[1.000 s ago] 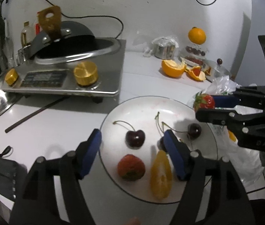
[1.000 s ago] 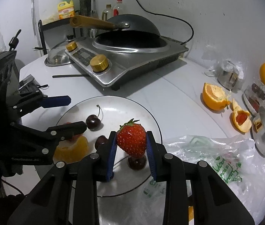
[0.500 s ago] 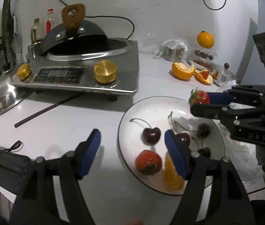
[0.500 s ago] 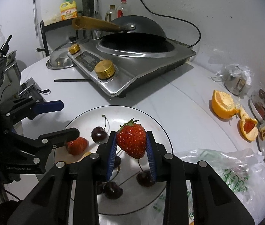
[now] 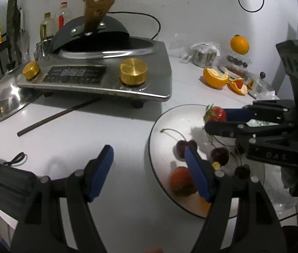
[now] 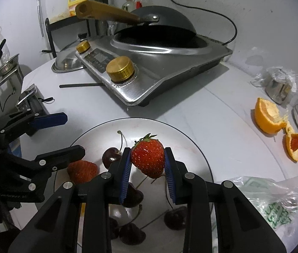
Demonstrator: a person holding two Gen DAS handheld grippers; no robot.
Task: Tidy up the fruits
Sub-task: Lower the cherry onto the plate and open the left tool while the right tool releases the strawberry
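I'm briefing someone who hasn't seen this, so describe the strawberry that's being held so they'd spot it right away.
Find the round white plate in front of the steel cooktop. Just above it, the right gripper has its blue-padded jaws shut on a strawberry. Unlike the other strawberry lying on the plate among dark cherries, this one is lifted, with its green leaves up.
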